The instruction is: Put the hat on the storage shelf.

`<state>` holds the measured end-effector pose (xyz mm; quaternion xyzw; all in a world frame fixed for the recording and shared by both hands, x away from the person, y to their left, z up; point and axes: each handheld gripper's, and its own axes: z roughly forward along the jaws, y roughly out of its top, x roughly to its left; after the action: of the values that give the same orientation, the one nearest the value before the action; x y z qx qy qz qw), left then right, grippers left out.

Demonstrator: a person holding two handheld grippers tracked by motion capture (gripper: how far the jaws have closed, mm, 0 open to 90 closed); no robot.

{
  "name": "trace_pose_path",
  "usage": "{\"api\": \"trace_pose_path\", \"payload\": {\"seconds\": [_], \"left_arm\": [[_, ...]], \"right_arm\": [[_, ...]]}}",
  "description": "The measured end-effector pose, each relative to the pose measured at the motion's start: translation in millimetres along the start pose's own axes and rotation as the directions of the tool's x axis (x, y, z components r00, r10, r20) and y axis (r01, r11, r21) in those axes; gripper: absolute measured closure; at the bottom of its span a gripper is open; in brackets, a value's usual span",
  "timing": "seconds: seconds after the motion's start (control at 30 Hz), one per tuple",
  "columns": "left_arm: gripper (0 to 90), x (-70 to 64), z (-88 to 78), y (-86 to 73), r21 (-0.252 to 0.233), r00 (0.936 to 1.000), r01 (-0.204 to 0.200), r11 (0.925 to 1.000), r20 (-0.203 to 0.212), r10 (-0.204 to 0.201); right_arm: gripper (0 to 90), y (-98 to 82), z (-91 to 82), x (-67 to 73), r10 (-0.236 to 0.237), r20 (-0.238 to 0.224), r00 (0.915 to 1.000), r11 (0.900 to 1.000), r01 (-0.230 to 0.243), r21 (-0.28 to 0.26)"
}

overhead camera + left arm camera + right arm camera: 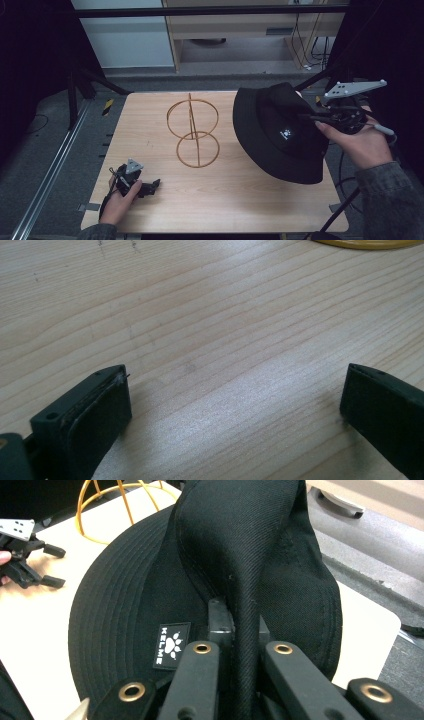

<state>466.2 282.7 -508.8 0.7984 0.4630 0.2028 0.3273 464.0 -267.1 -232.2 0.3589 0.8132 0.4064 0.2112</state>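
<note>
Hat [280, 135] hung at three o'clock above the desk [225, 195], its crown fold clamped in our right claw [312, 117] to lift it toward the wire stand [192, 131]. Our left claw [150, 187], jaws apart, waited at seven o'clock.

The bucket hat [280, 565] pinched in the right gripper [239, 645] is matt black woven cloth with a fine twill rib, rows of stitching ringing its brim, and a small printed label. The wire stand [192, 131] left of it looks like thin metal with a golden finish. Under the left gripper [235, 400], the table [210, 330] is pale, smooth wood grain with faint scuffs. The jaws are matt black plastic.
</note>
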Motion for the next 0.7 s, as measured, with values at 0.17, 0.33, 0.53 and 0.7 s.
{"api": "trace_pose_path", "payload": {"seconds": [0.17, 0.33, 0.53, 0.7], "left_arm": [[0.0, 0.0, 0.0, 0.0, 0.0, 1.0, 0.0, 1.0, 0.0, 0.0], [0.0, 0.0, 0.0, 0.0, 0.0, 1.0, 0.0, 1.0, 0.0, 0.0], [0.0, 0.0, 0.0, 0.0, -0.001, 1.0, 0.0, 1.0, 0.0, 0.0], [0.0, -0.3, 0.2, 0.0, -0.004, 1.0, 0.004, 1.0, 0.0, -0.004]], "right_arm": [[87.7, 3.8, -2.0, 1.3, -0.001, -0.008, 1.0, 1.0, 0.0, -0.012], [87.7, 12.5, -5.2, 7.4, -0.005, -0.026, 0.9996, 0.999, 0.004, -0.035], [87.7, 27.9, -5.6, 14.5, -0.022, -0.016, 0.9996, 0.998, 0.021, -0.055], [87.6, 35.0, -3.2, 18.3, -0.029, -0.016, 0.9995, 0.997, 0.028, -0.077]]}}
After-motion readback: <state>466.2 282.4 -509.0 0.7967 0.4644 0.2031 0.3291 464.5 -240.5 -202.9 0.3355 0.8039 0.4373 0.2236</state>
